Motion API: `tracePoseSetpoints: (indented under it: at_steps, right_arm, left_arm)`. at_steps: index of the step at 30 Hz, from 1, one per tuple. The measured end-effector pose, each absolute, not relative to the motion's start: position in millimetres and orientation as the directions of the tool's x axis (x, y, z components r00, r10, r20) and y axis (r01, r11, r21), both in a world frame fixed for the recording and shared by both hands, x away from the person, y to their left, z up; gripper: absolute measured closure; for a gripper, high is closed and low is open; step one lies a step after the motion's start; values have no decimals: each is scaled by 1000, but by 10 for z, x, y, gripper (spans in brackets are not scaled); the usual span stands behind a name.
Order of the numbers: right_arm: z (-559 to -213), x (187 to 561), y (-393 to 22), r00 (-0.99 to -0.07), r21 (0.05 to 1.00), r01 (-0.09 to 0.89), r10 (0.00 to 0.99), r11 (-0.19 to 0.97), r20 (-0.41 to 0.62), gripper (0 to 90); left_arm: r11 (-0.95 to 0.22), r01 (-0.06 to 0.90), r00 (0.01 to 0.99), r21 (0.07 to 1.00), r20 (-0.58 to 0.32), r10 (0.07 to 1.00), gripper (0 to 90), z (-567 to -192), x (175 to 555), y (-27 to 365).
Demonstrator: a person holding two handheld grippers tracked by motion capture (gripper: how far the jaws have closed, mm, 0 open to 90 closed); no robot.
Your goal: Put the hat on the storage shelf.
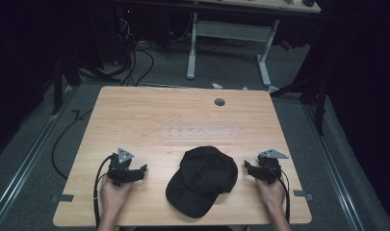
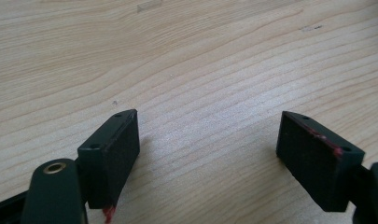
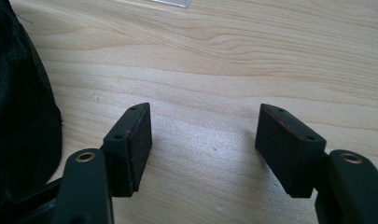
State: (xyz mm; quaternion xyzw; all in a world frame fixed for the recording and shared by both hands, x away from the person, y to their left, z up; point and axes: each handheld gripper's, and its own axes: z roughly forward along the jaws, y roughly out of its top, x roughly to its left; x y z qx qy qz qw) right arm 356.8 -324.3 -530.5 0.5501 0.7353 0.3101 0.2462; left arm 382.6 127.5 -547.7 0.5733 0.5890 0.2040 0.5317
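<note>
Cap: a black cap (image 1: 202,180) lay at lower centre of the high view, brim toward the bottom edge, on the wooden table (image 1: 135,120); its dark fabric (image 3: 18,93) filled the left edge of the right gripper view
Left gripper: the left gripper (image 1: 140,169) rested at lower left, well apart from the cap; its jaws stood wide with bare wood between them (image 2: 207,140)
Right gripper: the right gripper (image 1: 248,168) sat at lower right, just beside the cap's crown, jaws wide and holding nothing (image 3: 203,135)
Other items: a clear plastic tray (image 1: 200,131) lay above the cap, mid-frame; a grey round grommet (image 1: 219,102) sat near the table's upper edge
Step in hand: judged to be the approach to the cap, neither gripper touching it
Advice: keep both jaws wide, close in low from either side, and bite the crown's edge rather than loose fabric, so the cap lifts evenly
</note>
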Motion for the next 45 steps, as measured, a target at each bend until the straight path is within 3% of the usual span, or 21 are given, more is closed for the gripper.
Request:
tracePoseSetpoints:
  at_steps: [7,15,35,45]
  right_arm:
    - [-5304,3565,-3239,-273,726,657,962,203,-22,355]
    - [-5274,3540,-3279,-254,733,664,967,148,35,424]
    - [-4939,3275,-3255,-352,805,593,910,36,219,281]
    - [-4802,3273,-3146,-438,800,597,858,52,271,252]
  left_arm:
    - [260,459,223,850,-393,892,218,-5477,3826,1275]
    - [261,459,222,849,-394,892,220,-5476,3826,1276]
    - [263,459,222,849,-396,891,223,-5475,3827,1278]
    - [263,458,222,849,-396,891,223,-5476,3827,1277]
